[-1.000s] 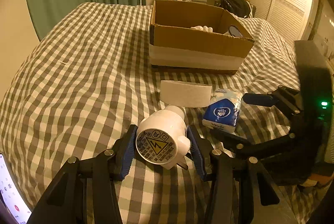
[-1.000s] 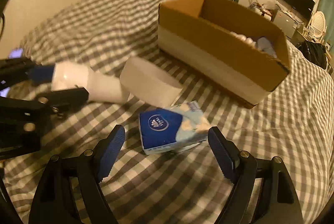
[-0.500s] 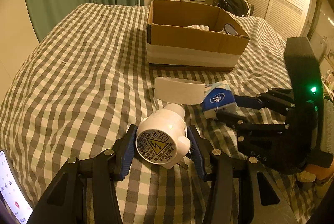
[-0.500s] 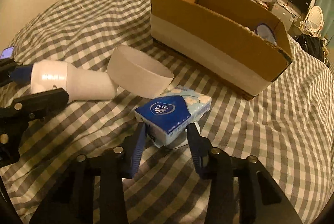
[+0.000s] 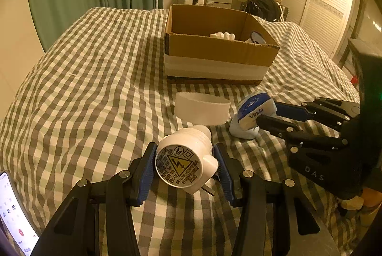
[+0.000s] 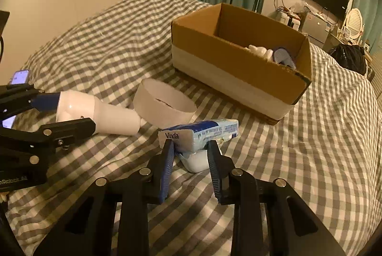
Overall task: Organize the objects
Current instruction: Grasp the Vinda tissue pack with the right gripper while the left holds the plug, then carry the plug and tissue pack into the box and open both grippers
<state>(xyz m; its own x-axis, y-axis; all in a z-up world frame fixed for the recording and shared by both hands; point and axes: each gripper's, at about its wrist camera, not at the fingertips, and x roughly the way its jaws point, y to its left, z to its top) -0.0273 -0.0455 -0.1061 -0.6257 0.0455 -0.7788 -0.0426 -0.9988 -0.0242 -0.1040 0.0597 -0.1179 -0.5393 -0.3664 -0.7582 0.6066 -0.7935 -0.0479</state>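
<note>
**Tissue pack and plug-in gadget both in hand, box waiting behind them**

Tissue pack (blue and white, says Vinda on it) sits pinched between the fingers of the right gripper, which have just been closing in on it. It looks squashed and tipped onto its edge, lifted just off the checked bed cover, so I'd say it's being carried, not just nudged. There's a small white thing right under it that I can't identify.

The left gripper is clamped across a white plug-in device with a hazard label on its round end. Grabbing the fat body makes sense, since the narrow nose points away toward a white paper ring lying on the bed.

The cardboard box sits open further back with a couple of items inside already, so my guess is both held things are headed there. Clear path, nothing in between besides that ring.
</note>
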